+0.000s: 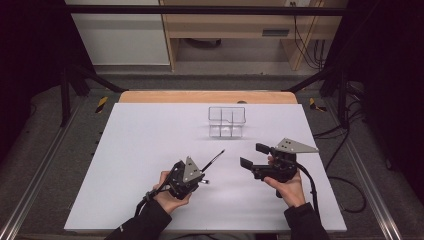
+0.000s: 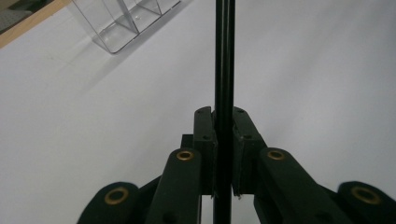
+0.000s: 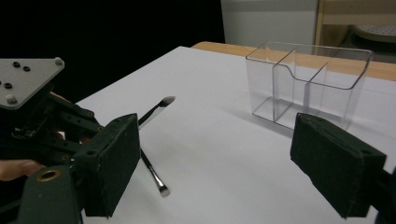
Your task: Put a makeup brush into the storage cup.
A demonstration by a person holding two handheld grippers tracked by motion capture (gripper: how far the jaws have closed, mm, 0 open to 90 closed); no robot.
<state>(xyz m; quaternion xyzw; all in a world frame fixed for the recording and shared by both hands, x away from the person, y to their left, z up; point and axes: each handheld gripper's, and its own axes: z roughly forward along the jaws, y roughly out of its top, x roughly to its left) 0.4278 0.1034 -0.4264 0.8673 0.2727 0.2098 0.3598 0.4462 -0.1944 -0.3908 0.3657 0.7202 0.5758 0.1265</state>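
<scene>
Left gripper [image 1: 196, 172] fingers [image 2: 205, 135] clamp 1 thin black brush [image 2: 224, 56], tip pointing past them toward the clear organizer [image 1: 227, 121]. Right gripper [image 1: 255, 159] fingers [image 3: 109, 163] wide, nothing between. Pickup looks done; drop-in left (likely a compartment). 2nd brush [image 3: 154, 175] lies on the tabletop [image 1: 150, 135] beside the left fingers. Path clear.

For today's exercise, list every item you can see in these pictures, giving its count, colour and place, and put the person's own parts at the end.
Brush: two, black and thin; one clamped in the left gripper, one lying on the table beside it.
Organiser: one, clear plastic with compartments, far middle of the table.
Table: one, white top with a wooden far edge.
Left gripper: one, black, shut on a brush.
Right gripper: one, black, jaws open.
Hands: two, one holding each gripper.
</scene>
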